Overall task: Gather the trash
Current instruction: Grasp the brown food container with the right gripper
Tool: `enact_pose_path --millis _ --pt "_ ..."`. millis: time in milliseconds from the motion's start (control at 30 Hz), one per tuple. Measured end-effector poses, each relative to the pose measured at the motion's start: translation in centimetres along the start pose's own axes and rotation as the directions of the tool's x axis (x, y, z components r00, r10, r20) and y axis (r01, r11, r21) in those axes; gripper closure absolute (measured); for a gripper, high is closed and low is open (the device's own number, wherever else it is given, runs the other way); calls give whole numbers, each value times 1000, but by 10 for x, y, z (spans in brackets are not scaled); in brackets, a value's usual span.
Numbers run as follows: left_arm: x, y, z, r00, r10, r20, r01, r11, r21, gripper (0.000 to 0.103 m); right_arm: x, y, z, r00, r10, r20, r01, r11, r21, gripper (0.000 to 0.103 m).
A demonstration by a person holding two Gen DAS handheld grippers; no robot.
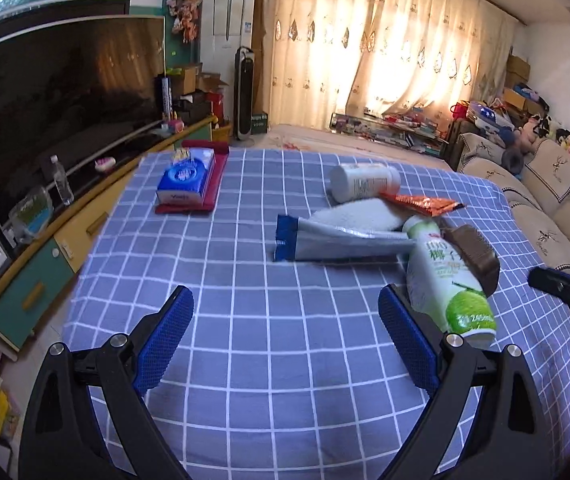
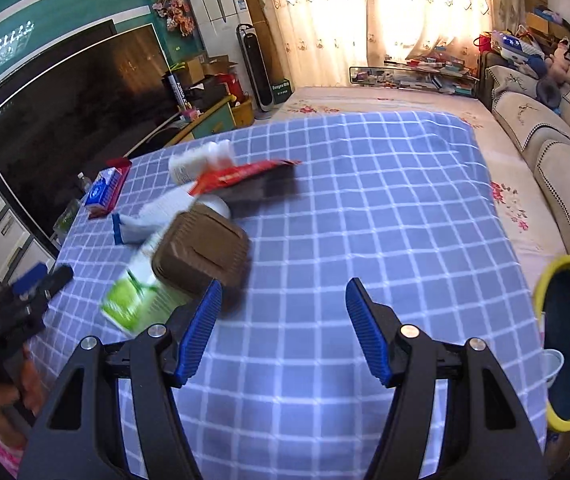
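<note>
Both grippers hang wide open and empty. The green-labelled bottle [image 1: 449, 280] lies just beyond the left gripper [image 1: 285, 316] and touches its right jaw. Best to shift right, straddle the bottle's body — not the brown box [image 2: 201, 252] beside the right gripper [image 2: 283, 304] — then close.

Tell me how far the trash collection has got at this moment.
Barely started, by the look of it. Done: nothing clearly; the yellow-rimmed bin shows only a dark interior. In hand: nothing; the left tongs and right tongs are both open. Left: the green-label bottle, brown box, toothpaste tube, orange wrapper and white bottle lie piled on the checked cloth.
</note>
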State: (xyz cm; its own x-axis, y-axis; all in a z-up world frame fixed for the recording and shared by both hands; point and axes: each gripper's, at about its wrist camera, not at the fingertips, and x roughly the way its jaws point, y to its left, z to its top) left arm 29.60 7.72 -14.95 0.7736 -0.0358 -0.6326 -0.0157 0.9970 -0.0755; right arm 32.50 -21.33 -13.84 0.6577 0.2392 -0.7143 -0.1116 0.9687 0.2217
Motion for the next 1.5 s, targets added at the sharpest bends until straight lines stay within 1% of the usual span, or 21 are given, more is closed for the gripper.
enact_pose_path --millis 100,233,300,533,700,833,900,1000,1067,1133,1500 --pt "0 -1 -2 1000 -16 -13 15 1000 -6 11 9 8 6 1000 18 -1 -18 1000 17 41" --pt "-2 -5 -4 1000 11 2 -11 1000 4 11 20 21 12 1000 26 6 -27 999 25 41" --pt "-3 -5 -4 1000 11 2 -11 1000 3 11 25 25 16 1000 26 6 -27 999 29 41" --pt "-2 -7 -5 1000 10 0 -10 1000 3 11 46 30 20 999 29 -46 -27 998 57 42" --pt "-2 -10 -5 1000 4 -3 -4 1000 12 11 49 26 21 998 40 -52 -35 996 84 41" --pt "-2 -11 -5 1000 6 -3 -5 1000 16 11 47 20 23 999 42 -35 -38 994 106 41" --pt "-3 -12 -5 1000 4 -3 -4 1000 17 11 48 19 23 998 39 -42 -34 994 107 38" --pt "-2 -13 -6 1000 5 -4 -5 1000 21 11 53 19 22 997 52 -59 -45 993 109 38" --pt "-2 -13 -6 1000 9 -4 -9 1000 21 11 48 19 22 997 67 -39 -63 992 109 37" --pt "-1 -12 -6 1000 7 -6 -7 1000 16 11 45 18 23 998 65 -26 -62 992 107 33" --pt "0 -15 -6 1000 7 -8 -7 1000 26 11 50 18 23 998 56 -14 -54 988 142 33"
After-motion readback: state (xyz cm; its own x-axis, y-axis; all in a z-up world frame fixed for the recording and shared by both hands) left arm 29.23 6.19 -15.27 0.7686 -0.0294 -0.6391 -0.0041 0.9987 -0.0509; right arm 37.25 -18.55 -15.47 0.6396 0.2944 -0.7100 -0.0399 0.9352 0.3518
